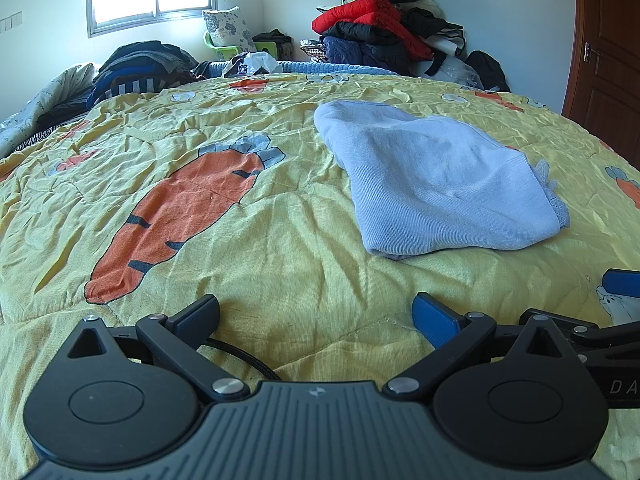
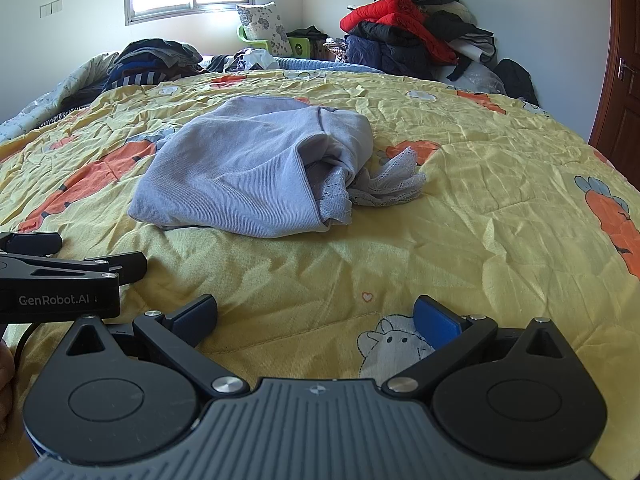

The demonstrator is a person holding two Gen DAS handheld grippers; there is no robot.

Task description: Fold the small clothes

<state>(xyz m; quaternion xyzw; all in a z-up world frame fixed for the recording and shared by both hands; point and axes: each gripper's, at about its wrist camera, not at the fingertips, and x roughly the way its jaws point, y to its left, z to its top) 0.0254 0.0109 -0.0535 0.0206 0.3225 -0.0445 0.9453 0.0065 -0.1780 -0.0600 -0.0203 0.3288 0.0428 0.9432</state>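
Observation:
A light blue small garment (image 1: 436, 184) lies in a folded bundle on the yellow carrot-print quilt (image 1: 260, 240); in the right wrist view (image 2: 248, 172) its lace trim (image 2: 396, 180) sticks out on the right side. My left gripper (image 1: 316, 316) is open and empty, low over the quilt, short of the garment and to its left. My right gripper (image 2: 316, 316) is open and empty, low over the quilt, in front of the garment. The left gripper also shows at the left edge of the right wrist view (image 2: 60, 276).
A pile of dark and striped clothes (image 1: 140, 68) lies at the far left of the bed. A tall heap of jackets with a red one (image 1: 380, 20) stands against the far wall. A brown door (image 1: 608, 52) is at right. A window (image 1: 156, 0) is behind.

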